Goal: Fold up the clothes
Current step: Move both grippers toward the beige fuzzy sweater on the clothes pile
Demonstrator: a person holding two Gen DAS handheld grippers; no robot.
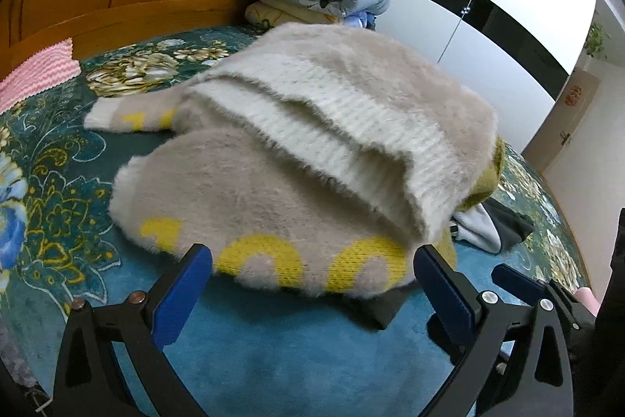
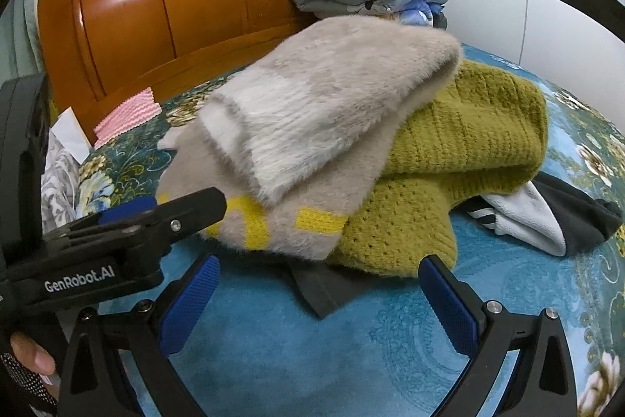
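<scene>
Bed, teal floral cover, filling both frames. Beige sweater lying at frame centre, draped over green knit — directly ahead of both grippers. Left gripper nearer; right gripper alongside — both gaping, holding nothing.

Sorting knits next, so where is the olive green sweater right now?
In the right wrist view the olive green sweater lies right of centre on the bed, partly under the beige fuzzy sweater, beside the grey and black clothes.

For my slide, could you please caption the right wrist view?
Open right gripper faces a beige sweater piled on a green sweater on the bed.
</scene>
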